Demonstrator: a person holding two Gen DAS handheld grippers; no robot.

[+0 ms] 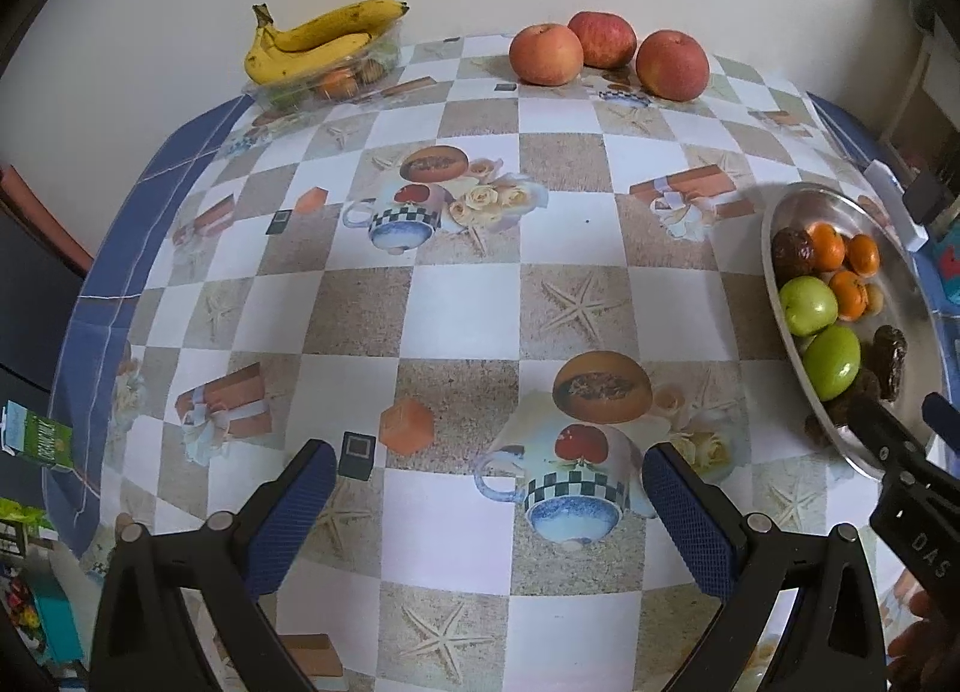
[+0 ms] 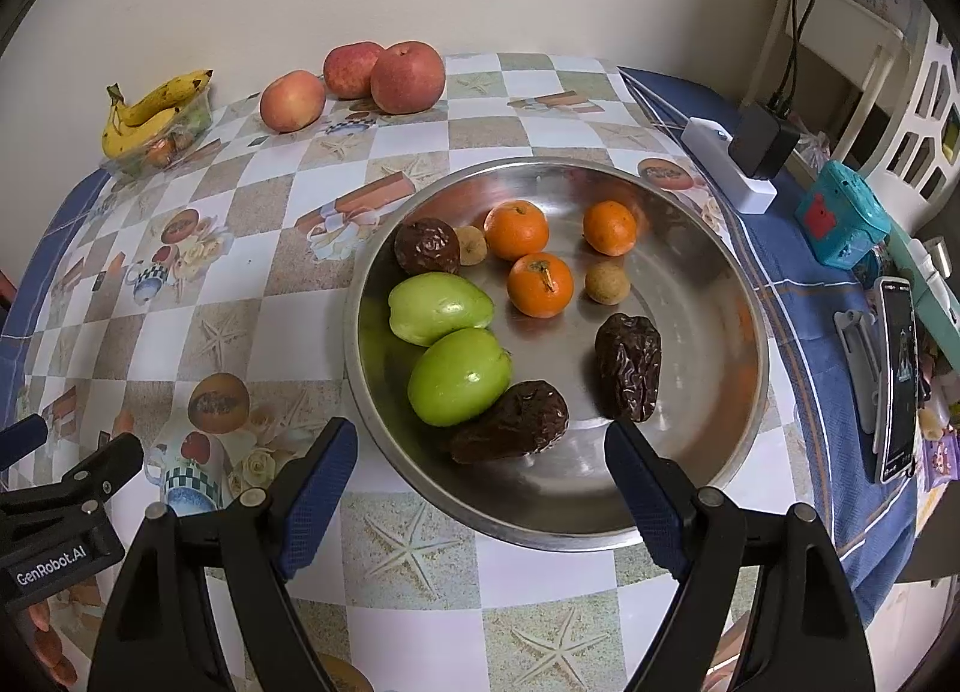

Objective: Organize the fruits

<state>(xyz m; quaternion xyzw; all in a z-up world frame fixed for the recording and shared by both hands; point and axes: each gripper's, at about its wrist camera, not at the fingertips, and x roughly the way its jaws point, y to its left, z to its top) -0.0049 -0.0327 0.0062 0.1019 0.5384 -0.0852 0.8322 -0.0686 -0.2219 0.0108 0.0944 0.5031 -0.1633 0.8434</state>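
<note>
A steel bowl point(image 2: 708, 344) holds two green fruits point(image 2: 459, 375), three oranges point(image 2: 540, 284), dark wrinkled dates point(image 2: 629, 366) and small tan fruits point(image 2: 607, 282). My right gripper point(image 2: 480, 461) is open and empty over the bowl's near rim. My left gripper point(image 1: 489, 485) is open and empty above the tablecloth, left of the bowl point(image 1: 918, 332). Three red apples point(image 1: 603, 53) sit at the far edge. Bananas point(image 1: 318, 38) lie on a clear tray point(image 1: 336, 80) at the far left.
A patterned checkered tablecloth point(image 1: 456, 296) covers the table. A white power strip with a black adapter point(image 2: 750, 152), a teal box point(image 2: 840, 218) and a phone point(image 2: 897, 386) lie to the right of the bowl. A wall stands behind the table.
</note>
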